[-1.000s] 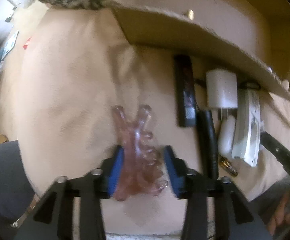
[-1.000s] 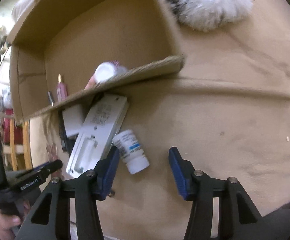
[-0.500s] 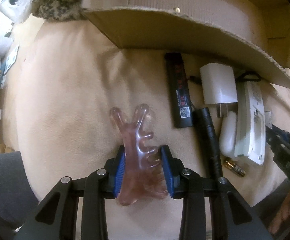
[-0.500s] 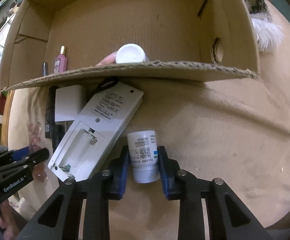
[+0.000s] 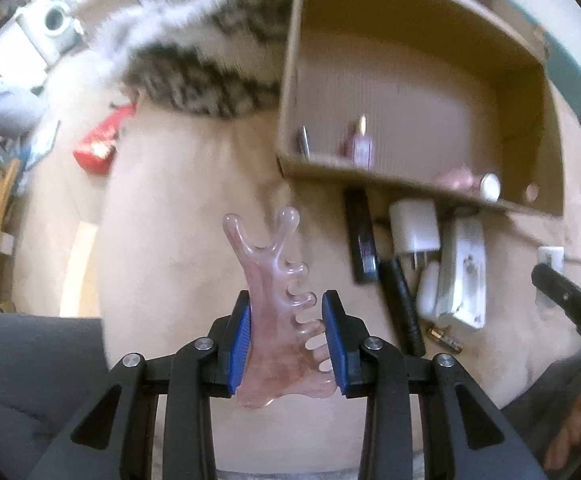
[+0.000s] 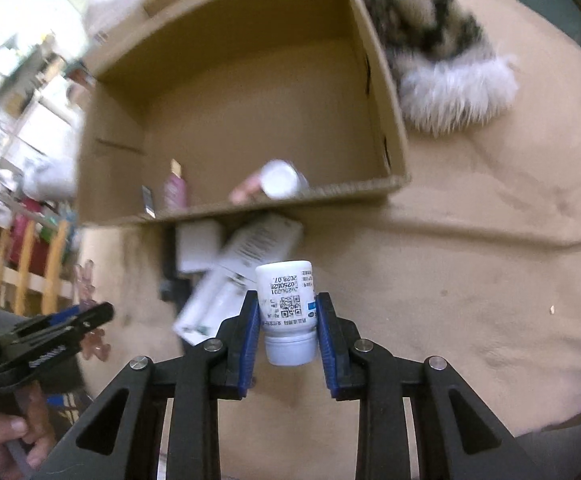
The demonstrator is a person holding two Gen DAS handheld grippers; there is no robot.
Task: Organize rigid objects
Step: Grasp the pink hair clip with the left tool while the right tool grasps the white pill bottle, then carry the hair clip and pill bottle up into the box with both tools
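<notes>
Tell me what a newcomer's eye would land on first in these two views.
The pink comb-like tool stands out, clamped in the left gripper above the beige cloth. Next comes the white pill bottle, held cap toward the camera in the right gripper. Behind both, the open cardboard box fills the background.

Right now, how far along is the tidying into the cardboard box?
Partway. The cardboard box already holds a pink bottle and white-capped bottle. The left gripper clamps the pink comb; the right gripper clamps the pill bottle. The charger and remote remain outside.
</notes>
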